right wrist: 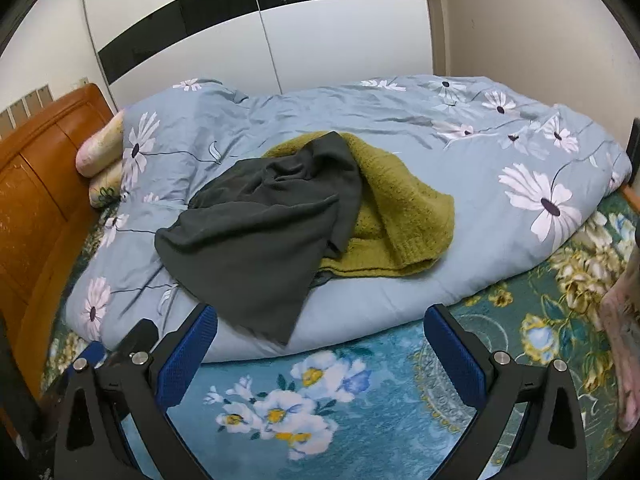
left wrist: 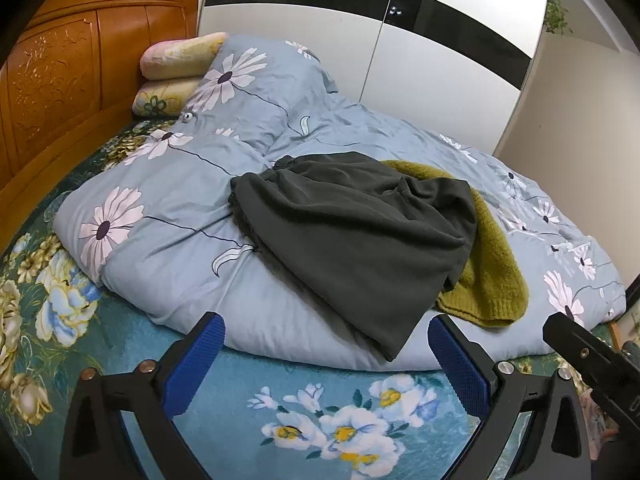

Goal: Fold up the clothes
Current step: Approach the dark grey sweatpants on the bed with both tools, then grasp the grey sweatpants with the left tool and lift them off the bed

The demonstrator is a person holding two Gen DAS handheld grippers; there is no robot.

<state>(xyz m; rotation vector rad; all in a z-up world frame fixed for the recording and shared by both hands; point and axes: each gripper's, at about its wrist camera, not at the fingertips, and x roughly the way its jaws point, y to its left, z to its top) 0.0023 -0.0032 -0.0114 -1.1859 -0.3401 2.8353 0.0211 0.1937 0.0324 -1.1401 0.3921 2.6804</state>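
Left wrist view
Left gripper (left wrist: pixel 322 344): spread wide, blue pads apart, nothing between them; held low over the bedsheet, short of the quilt edge.
Right gripper (left wrist: pixel 588 354): only a black edge showing at the right border; opening not readable here.
Dark garment (left wrist: pixel 352 232): crumpled, lying on the quilt, lower corner hanging over the quilt's near edge, between the two blue pads as seen from here but well beyond them.
Green sweater (left wrist: pixel 492 264): underneath and to the right of the dark garment, partly covered by it.
Quilt (left wrist: pixel 168 208): grey-blue with white daisies, bunched along the bed.
Pillows (left wrist: pixel 176 68): two stacked against the headboard (left wrist: pixel 52 80), partly under the quilt.
Bedsheet (left wrist: pixel 280 396): teal with flowers, bare in front of the quilt.
Wardrobe (left wrist: pixel 420 40): white doors with a black band, behind the bed.

Right wrist view
Right gripper (right wrist: pixel 320 336): wide apart, holding nothing, over the bedsheet (right wrist: pixel 360 400).
Left gripper (right wrist: pixel 132 340): a black part showing just beside the left pad.
Dark garment (right wrist: pixel 256 236): draped over the green sweater (right wrist: pixel 404 216), which sticks out to the right.
Quilt (right wrist: pixel 480 152): carries both pieces of clothing.
Headboard (right wrist: pixel 36 184): orange wood, at left.
Wardrobe (right wrist: pixel 320 40): behind; plain wall (right wrist: pixel 540 32) to its right.
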